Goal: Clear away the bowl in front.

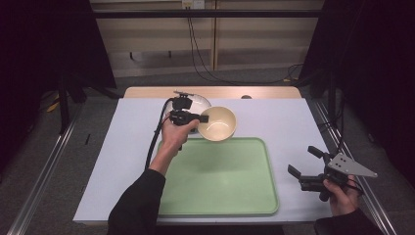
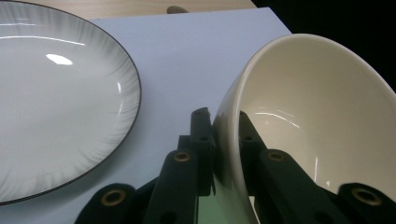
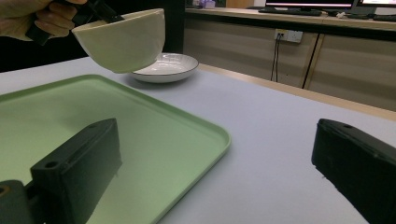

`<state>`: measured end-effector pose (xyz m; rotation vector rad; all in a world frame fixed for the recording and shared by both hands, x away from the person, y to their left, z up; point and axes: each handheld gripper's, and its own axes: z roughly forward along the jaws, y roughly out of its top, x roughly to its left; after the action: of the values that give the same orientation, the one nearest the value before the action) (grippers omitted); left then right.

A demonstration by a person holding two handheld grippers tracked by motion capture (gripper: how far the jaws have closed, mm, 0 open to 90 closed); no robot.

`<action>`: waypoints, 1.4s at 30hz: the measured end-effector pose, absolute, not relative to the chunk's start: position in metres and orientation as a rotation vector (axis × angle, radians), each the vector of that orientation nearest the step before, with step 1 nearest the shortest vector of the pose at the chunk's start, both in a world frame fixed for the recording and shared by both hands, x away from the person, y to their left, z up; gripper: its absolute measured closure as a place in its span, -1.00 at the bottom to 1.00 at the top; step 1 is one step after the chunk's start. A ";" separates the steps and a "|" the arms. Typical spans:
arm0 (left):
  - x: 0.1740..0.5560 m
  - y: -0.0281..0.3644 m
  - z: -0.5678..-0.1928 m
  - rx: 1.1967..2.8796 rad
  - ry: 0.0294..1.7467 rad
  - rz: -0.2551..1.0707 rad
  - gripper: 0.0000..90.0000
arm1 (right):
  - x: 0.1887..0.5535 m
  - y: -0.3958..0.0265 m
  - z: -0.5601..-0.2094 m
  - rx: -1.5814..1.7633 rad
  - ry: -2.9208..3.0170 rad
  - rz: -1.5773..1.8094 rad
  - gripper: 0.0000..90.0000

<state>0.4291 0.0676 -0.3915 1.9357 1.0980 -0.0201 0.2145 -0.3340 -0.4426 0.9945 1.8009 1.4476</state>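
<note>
A cream bowl [image 1: 218, 124] hangs tilted in the air above the far edge of the green tray [image 1: 220, 181]. My left gripper [image 1: 201, 118] is shut on the bowl's rim, one jaw inside and one outside, as the left gripper view shows on the bowl [image 2: 317, 112]. The right gripper view has the lifted bowl [image 3: 122, 39] at upper left, clear of the tray [image 3: 140, 126]. A white plate with a dark rim [image 1: 193, 104] lies on the table behind the bowl. My right gripper [image 1: 306, 164] rests open at the table's right side, nothing between its jaws.
The plate [image 2: 56, 93] lies just left of the held bowl, and it shows as plate [image 3: 163, 67] behind the bowl in the right gripper view. The white table top [image 1: 288, 122] ends at a wooden strip at the back. Metal rails run along both sides.
</note>
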 end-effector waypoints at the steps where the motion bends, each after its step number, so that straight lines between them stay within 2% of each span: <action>1: 0.428 0.064 -0.391 1.935 1.084 -0.039 0.83 | 0.214 -0.334 -0.442 0.994 1.798 1.451 -0.97; 12: 0.420 0.035 -0.386 1.973 1.020 -0.073 0.83 | 0.214 -0.334 -0.442 0.988 1.802 1.444 -0.98; 27: 0.419 0.000 -0.393 1.994 1.015 -0.103 0.83 | 0.214 -0.334 -0.442 0.985 1.803 1.446 -0.98; 42: 0.426 -0.035 -0.421 2.050 1.043 -0.127 0.83 | 0.214 -0.334 -0.442 0.979 1.810 1.443 -0.98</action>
<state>0.4264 -0.0352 -0.4213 2.0502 1.0429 -0.1268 0.2142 -0.3343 -0.4425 0.9795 1.8104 1.4432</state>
